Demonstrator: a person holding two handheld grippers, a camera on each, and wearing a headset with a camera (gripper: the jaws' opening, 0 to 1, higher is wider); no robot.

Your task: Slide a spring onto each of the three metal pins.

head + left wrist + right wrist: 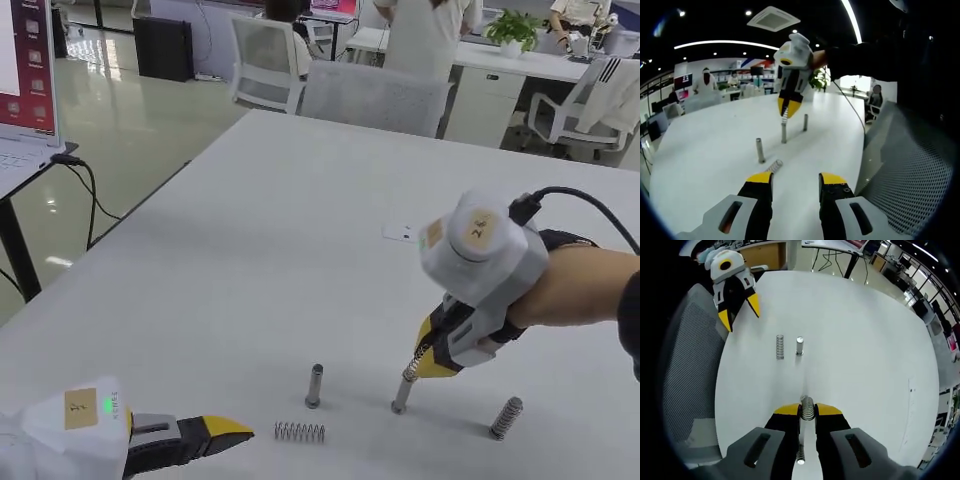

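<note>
Closest to the near edge of the surface [300,220], the left claw [795,179] sits released, jaws apart with nothing between them. It is aimed low across the top toward the loose spring [299,431], which lies flat just ahead of its tips. It looks placed to take that one next. Just beyond the spring a bare pin [314,385] stands upright, apart from it and with no coil on it.

Toward the right edge, the right claw [430,362] is clenched on a held spring [808,407]. It is tilted down so the coil's lower end meets the top of the second pin [401,397]. Gripping the coil by its upper part leaves the bottom free to thread on. Whether the coil has actually caught the pin tip is hard to tell, since the jaws cover the join.

Further right, a third spring [507,417] stands leaning, probably already sleeved over the last pin, though no metal shows through it. The surface's far right corner is cut off by the frame.
</note>
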